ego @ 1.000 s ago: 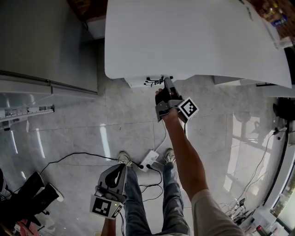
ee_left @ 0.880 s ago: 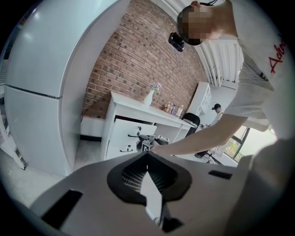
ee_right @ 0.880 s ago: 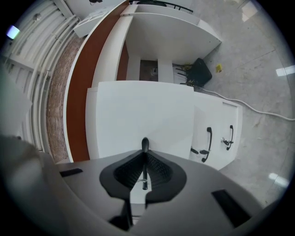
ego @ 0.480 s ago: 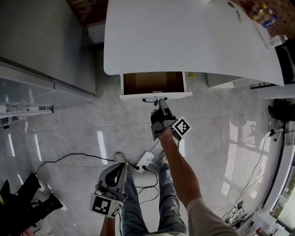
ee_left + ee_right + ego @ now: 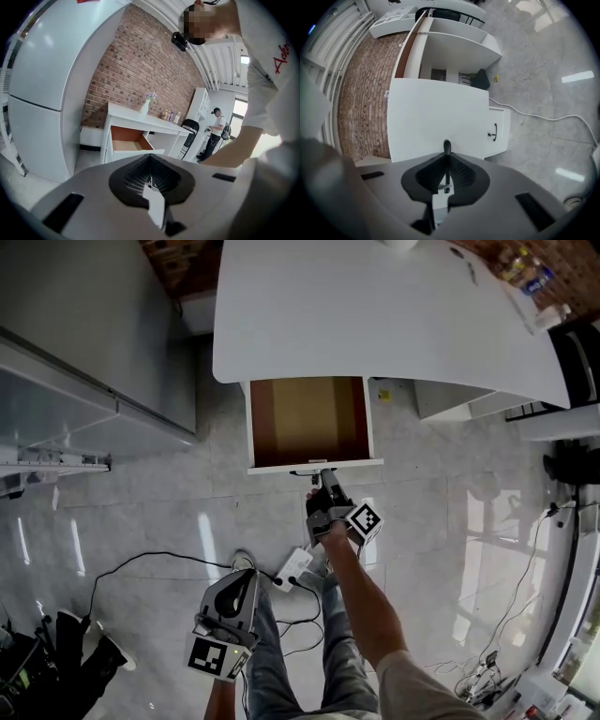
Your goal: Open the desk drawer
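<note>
The white desk point(image 5: 394, 315) has its drawer point(image 5: 309, 423) pulled far out, showing a bare brown inside. My right gripper point(image 5: 323, 476) is shut on the dark handle point(image 5: 309, 471) at the middle of the white drawer front. In the right gripper view the thin handle point(image 5: 446, 146) stands between the closed jaws of the right gripper point(image 5: 446, 154), with the drawer front point(image 5: 440, 117) filling the view behind it. My left gripper point(image 5: 249, 579) hangs low beside the person's legs, shut and holding nothing. In the left gripper view that left gripper point(image 5: 150, 161) points toward the open drawer point(image 5: 129, 143).
A power strip point(image 5: 298, 565) with cables lies on the tiled floor by the person's feet. A tall grey appliance point(image 5: 94, 334) stands left of the desk. A low white cabinet door point(image 5: 497, 131) sits beside the drawer. A person point(image 5: 216, 131) stands in the background.
The drawer has gone from closed to pulled far out. My right gripper came back toward the person with the handle in it. The left gripper has hardly shifted.
</note>
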A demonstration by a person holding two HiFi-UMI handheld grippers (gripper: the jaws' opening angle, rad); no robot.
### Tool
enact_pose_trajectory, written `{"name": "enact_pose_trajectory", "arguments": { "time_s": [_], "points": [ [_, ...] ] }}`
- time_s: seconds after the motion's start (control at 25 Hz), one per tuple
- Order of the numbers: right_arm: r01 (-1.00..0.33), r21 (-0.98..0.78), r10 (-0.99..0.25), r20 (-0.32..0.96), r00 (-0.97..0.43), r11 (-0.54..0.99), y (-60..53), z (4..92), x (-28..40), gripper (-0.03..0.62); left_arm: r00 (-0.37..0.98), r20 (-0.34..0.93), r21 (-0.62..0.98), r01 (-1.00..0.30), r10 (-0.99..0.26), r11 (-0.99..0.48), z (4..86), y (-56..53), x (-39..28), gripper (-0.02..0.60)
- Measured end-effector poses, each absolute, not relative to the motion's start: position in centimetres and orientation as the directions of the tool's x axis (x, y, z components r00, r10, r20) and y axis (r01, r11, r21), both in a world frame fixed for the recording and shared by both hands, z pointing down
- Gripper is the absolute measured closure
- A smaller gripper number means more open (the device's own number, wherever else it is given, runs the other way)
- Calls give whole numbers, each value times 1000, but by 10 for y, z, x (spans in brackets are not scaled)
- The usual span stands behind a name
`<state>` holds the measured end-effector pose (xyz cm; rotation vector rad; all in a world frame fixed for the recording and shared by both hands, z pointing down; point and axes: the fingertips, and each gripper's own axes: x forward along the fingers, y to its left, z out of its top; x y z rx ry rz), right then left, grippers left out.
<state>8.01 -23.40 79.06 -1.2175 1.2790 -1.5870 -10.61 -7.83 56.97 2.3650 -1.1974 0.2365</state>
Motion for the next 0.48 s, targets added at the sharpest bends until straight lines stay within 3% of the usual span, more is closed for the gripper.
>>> {"name": "enact_pose_trajectory", "arguments": {
  "time_s": [0.48],
  "points": [
    [-46, -942, -902, 332, -277, -333, -208, 827, 81, 562, 594, 364, 332, -803, -718, -496, 576, -62, -106, 569]
  ]
}}
